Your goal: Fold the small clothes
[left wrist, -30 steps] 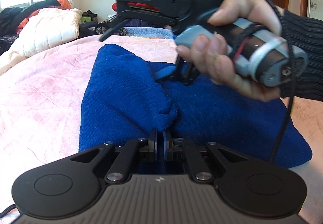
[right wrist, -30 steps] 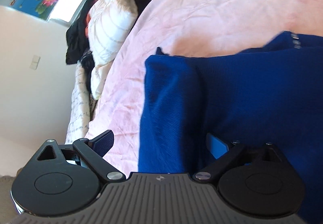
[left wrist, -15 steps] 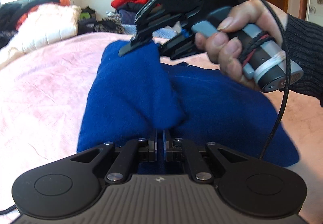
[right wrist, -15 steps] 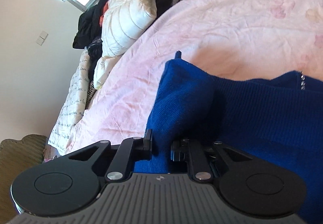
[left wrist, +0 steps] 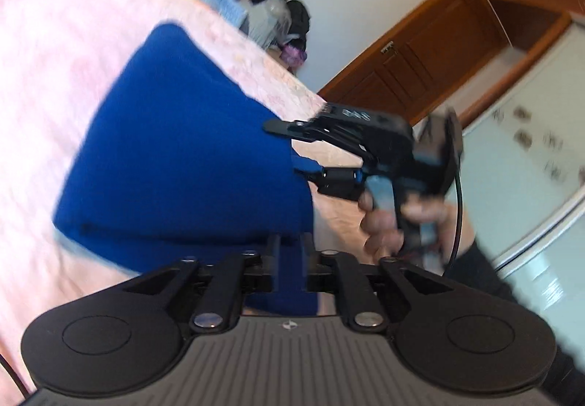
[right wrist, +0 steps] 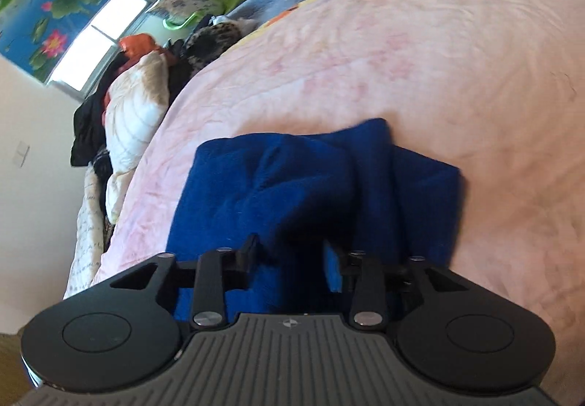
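Observation:
A folded dark blue knit garment (left wrist: 182, 157) lies on the pink bedspread (left wrist: 55, 51); it also shows in the right wrist view (right wrist: 310, 186). My left gripper (left wrist: 290, 256) stands at its near edge, jaws a little apart with blue cloth between them. My right gripper (right wrist: 292, 259) is open, its fingers either side of the cloth at the garment's near edge. The right gripper also shows in the left wrist view (left wrist: 292, 150), held in a hand at the garment's right edge.
Piles of clothes (right wrist: 139, 106) and a white quilt lie at the far side of the bed. A wooden door (left wrist: 413, 66) and a glass-fronted wardrobe (left wrist: 530, 150) stand to the right. The pink bedspread (right wrist: 438, 58) stretches beyond the garment.
Both grippers carried the garment's end over, so it now lies as a smaller bundle. The right gripper has opened wide. The left gripper's jaws have parted slightly and its view has tilted.

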Motion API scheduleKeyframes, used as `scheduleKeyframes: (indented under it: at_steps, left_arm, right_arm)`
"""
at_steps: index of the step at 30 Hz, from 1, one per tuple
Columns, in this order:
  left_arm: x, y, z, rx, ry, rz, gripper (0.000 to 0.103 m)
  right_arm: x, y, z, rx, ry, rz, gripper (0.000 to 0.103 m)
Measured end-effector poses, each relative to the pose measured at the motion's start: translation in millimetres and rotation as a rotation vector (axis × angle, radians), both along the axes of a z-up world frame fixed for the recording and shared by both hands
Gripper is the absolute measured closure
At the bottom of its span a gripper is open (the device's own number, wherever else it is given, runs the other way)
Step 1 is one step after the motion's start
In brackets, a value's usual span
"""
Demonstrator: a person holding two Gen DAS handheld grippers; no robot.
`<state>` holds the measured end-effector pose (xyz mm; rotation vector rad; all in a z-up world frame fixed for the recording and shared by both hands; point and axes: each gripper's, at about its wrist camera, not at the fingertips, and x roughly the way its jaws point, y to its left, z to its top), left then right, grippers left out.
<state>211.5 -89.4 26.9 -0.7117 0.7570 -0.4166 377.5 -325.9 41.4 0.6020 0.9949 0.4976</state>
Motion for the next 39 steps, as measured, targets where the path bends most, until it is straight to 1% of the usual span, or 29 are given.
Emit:
scheduleKeyframes:
  at_steps: [1, 2, 3, 5, 7, 9, 11, 12, 13, 14, 18, 20, 23, 25, 26, 27, 28, 29, 30, 31, 32, 33, 34, 36, 37, 39]
  left_arm:
    - [4.5, 4.5, -4.0, -0.055, 0.046, 0.028, 0.063]
    - [7.7, 10.0, -9.1, -0.111, 0.089, 0.073, 0.042]
    - [8.9, 14.6, -15.2, -0.157, 0.12, 0.123, 0.035]
    - [14.4, 21.8, -25.1, -0.248, 0.182, 0.192, 0.035]
    - [18.4, 24.1, -35.9, -0.335, 0.262, 0.245, 0.035]
    - [22.6, 25.9, -49.1, -0.433, 0.346, 0.295, 0.035]
    - [25.0, 22.3, -58.6, -0.5, 0.413, 0.333, 0.035]
    - [25.4, 20.4, -61.4, -0.522, 0.435, 0.352, 0.035]
    - [26.0, 18.2, -63.0, -0.532, 0.447, 0.364, 0.035]
    - [27.5, 15.7, -63.9, -0.535, 0.454, 0.374, 0.035]
    - [29.5, 14.0, -66.4, -0.564, 0.457, 0.41, 0.035]
    - [33.4, 9.2, -65.3, -0.575, 0.453, 0.428, 0.035]
    - [40.9, 5.4, -63.9, -0.582, 0.47, 0.436, 0.035]
    - [42.9, 6.8, -63.9, -0.545, 0.489, 0.446, 0.036]
    - [44.1, 6.5, -62.8, -0.504, 0.499, 0.454, 0.052]
    - [42.1, 9.5, -60.6, -0.459, 0.504, 0.45, 0.078]
    - [42.1, 10.0, -58.7, -0.415, 0.512, 0.439, 0.085]
    - [41.3, 11.2, -58.9, -0.403, 0.513, 0.437, 0.087]
    - [37.4, 15.3, -58.6, -0.414, 0.508, 0.433, 0.091]
    - [37.1, 17.7, -58.0, -0.429, 0.507, 0.424, 0.091]
    - [37.1, 20.1, -56.3, -0.45, 0.507, 0.415, 0.091]
    - [36.8, 22.4, -53.1, -0.464, 0.505, 0.412, 0.091]
    - [36.5, 25.0, -48.9, -0.477, 0.495, 0.407, 0.091]
    - [31.6, 29.9, -39.4, -0.496, 0.462, 0.402, 0.091]
    - [31.5, 31.6, -35.2, -0.508, 0.451, 0.4, 0.091]
    - [30.7, 36.7, -26.7, -0.538, 0.441, 0.395, 0.091]
  right_arm:
    - [-8.8, -5.4, -3.2, 0.036, -0.013, -0.007, 0.057]
    - [-16.1, -11.1, -4.5, 0.068, -0.015, -0.009, 0.057]
    - [-24.7, -15.7, -5.4, 0.097, -0.013, -0.007, 0.057]
    - [-40.3, -20.4, -8.5, 0.116, -0.004, 0.027, 0.057]
    - [-57.6, -19.7, -11.4, 0.072, 0.011, 0.067, 0.055]
    - [-70.4, -14.5, -14.8, 0.017, 0.016, 0.105, 0.056]
    - [-79.4, -10.2, -18.7, 0.017, 0.016, 0.13, 0.058]
    - [-82.5, -7.5, -19.2, 0.022, 0.01, 0.145, 0.073]
    - [-84.9, -6.3, -18.7, 0.029, 0.011, 0.146, 0.09]
    - [-85.5, -7.6, -18.8, 0.06, 0.02, 0.141, 0.09]
    - [-87.9, -14.7, -5.9, 0.181, -0.011, 0.13, 0.09]
    - [-88.4, -15.8, 2.0, 0.232, -0.018, 0.138, 0.09]
    - [-90.7, -17.5, 7.2, 0.291, -0.023, 0.148, 0.09]
    - [-92.1, -19.7, 6.0, 0.336, -0.019, 0.156, 0.09]
    - [-92.2, -20.5, 5.3, 0.344, -0.017, 0.163, 0.09]
    - [-92.8, -20.7, 4.5, 0.339, -0.016, 0.176, 0.089]
    - [-93.2, -21.1, 2.7, 0.336, -0.006, 0.199, 0.084]
    - [-91.2, -23.2, -0.5, 0.34, 0.019, 0.212, 0.082]
    - [-88.0, -26.5, -3.7, 0.336, 0.053, 0.212, 0.07]
    - [-84.4, -30.8, -6.3, 0.337, 0.071, 0.184, 0.056]
    - [-80.7, -38.5, -7.7, 0.353, 0.067, 0.144, 0.049]
    - [-75.8, -46.0, -9.1, 0.382, 0.059, 0.107, 0.039]
    - [-68.9, -52.0, -12.5, 0.425, 0.066, 0.074, 0.033]
    - [-51.8, -56.7, -20.4, 0.497, 0.108, 0.012, 0.032]
    - [-42.4, -54.8, -24.1, 0.51, 0.132, -0.008, 0.031]
    - [-23.0, -46.8, -30.7, 0.504, 0.173, -0.044, 0.031]
